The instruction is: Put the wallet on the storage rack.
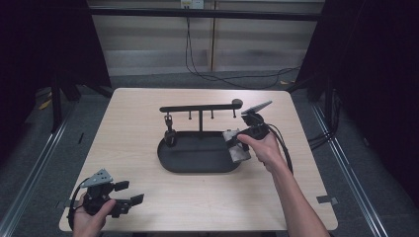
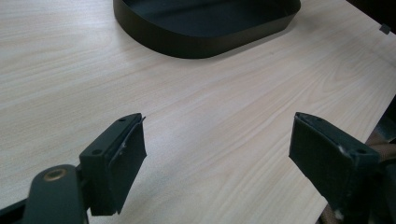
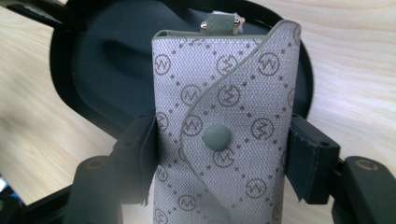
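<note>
Between the pads of the right tongs (image 3: 219, 154) sits a small grey fabric key pouch (image 3: 224, 135) printed with circled monograms and dotted diamonds, its curved flap fastened by a round grey-green snap, a short tab with a metal fitting at its far end. Those tongs are clamped on the pouch's two long edges, one black pad pressed to each side. From above, the pouch (image 1: 236, 144) hangs over the right end of a shallow black oval tray (image 1: 197, 160), just past the tips of the right tongs (image 1: 240, 140), with the person's right hand (image 1: 264, 148) wrapped around the grip behind it. Beyond the pouch, along the tray's far edge, rises a slim black T-shaped hook rack (image 1: 200, 109) with small pegs under its crossbar; one dark item hangs from its left end. Well apart from all this, near the front left corner of the pale wooden tabletop (image 1: 148, 207), the left tongs (image 1: 129, 193) rest in the left hand (image 1: 91, 217), pads spread wide with only bare tabletop (image 2: 210, 126) between them, the tray's rim (image 2: 201, 46) farther ahead.
</note>
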